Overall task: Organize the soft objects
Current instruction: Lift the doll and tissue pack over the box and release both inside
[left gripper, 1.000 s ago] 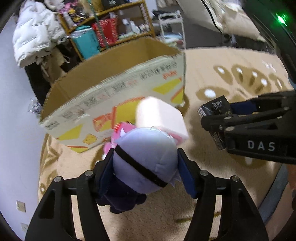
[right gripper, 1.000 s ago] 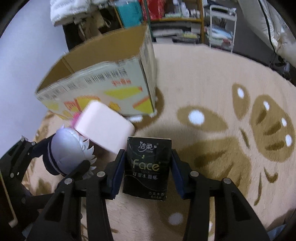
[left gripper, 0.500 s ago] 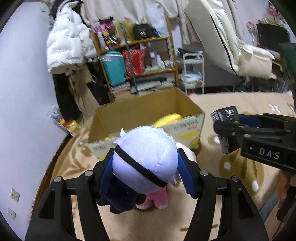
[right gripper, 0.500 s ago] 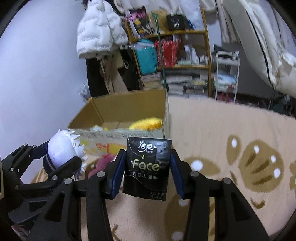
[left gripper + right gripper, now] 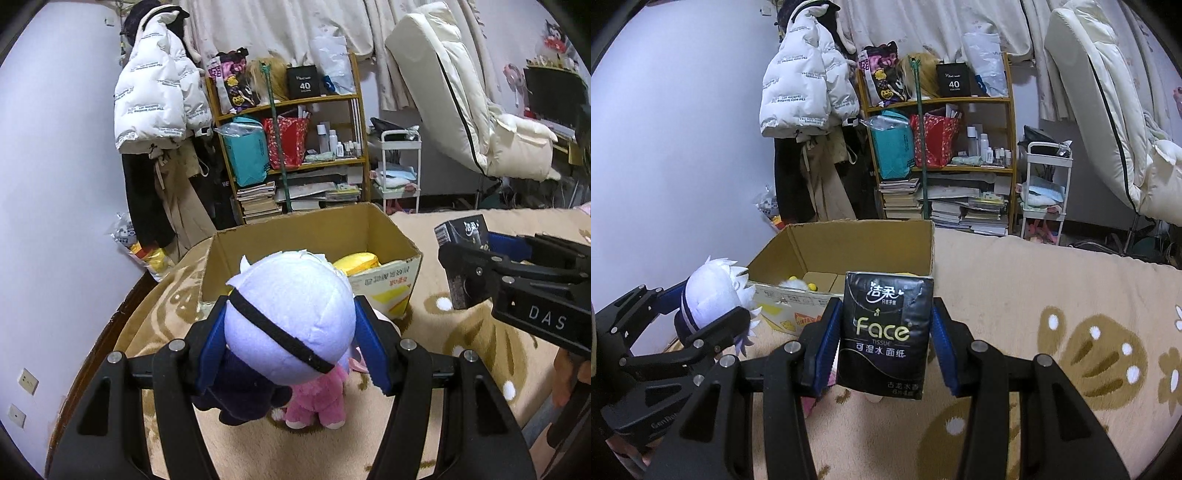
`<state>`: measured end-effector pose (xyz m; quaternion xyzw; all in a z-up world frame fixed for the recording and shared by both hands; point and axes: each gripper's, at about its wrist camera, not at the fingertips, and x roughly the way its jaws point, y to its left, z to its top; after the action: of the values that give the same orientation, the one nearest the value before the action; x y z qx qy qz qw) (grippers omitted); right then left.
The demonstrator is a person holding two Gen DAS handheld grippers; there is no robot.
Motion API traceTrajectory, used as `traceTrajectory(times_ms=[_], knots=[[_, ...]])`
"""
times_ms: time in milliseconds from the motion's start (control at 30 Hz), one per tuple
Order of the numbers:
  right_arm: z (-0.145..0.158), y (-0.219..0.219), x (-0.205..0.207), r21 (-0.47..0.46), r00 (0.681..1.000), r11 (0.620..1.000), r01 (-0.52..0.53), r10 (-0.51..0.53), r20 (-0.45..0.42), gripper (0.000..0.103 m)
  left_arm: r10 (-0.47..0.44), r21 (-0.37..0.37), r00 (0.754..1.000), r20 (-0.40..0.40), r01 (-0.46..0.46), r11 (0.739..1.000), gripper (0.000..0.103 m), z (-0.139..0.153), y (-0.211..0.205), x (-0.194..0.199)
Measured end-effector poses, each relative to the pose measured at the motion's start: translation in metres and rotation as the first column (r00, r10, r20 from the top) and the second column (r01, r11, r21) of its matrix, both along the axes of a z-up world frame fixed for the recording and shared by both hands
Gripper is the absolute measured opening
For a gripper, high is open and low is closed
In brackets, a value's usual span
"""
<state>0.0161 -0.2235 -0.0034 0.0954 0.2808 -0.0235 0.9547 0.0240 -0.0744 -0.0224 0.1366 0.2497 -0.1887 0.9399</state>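
Beige plush carpet with brown paw prints [image 5: 1052, 295] is covering the floor of a cluttered room; a wooden shelf unit of books, bags and bottles [image 5: 288, 147] and a white puffer jacket [image 5: 159, 107] are standing against the far wall. An open brown cardboard box [image 5: 295, 240] is sitting on the carpet, with a yellow soft item [image 5: 356, 263] lying inside it. Left gripper [image 5: 290, 343]: its blue-padded fingers [image 5: 212, 345] are pressing on both sides of the round lavender head of a plush doll with a black band across it [image 5: 288, 317], holding it above the carpet just before the box. A pink plush toy [image 5: 317, 397] is standing on the carpet below the doll. Right gripper [image 5: 882, 345]: its fingers [image 5: 825, 345] are clamping an upright black tissue pack printed "Face" [image 5: 884, 332], also raised near the box's front edge.
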Motion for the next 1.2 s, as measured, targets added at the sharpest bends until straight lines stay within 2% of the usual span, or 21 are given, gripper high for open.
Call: traceTrajectory(times_ms=[467,700,900,1033,1200], knots=[[0.013,-0.006,0.021,-0.037,0.997,0.999,0.005,-0.003,0.071,0.050,0.066,-0.060,0.997,0.047,-0.063,0.996,0.064,0.014,0.013,0.022],[0.018,-0.010,0.039,-0.061,0.995,0.998,0.012,-0.006,0.102,0.050,0.088,-0.084,0.991,0.103,-0.080,0.993,0.064,0.018,0.011,0.044],[0.020,-0.010,0.057,-0.094,0.990,0.995,0.044,-0.031,0.137,0.050,0.108,-0.083,0.985,0.137,-0.097,0.992,0.064,0.021,0.006,0.063],[0.019,-0.013,0.070,-0.084,0.989,0.995,0.047,-0.035,0.142,0.050,0.119,-0.075,0.982,0.150,-0.109,0.991,0.064,0.019,0.003,0.075],[0.011,-0.014,0.086,-0.097,0.990,0.995,0.037,-0.024,0.137,0.050,0.131,-0.068,0.982,0.134,-0.123,0.990,0.064,0.011,0.002,0.090]])
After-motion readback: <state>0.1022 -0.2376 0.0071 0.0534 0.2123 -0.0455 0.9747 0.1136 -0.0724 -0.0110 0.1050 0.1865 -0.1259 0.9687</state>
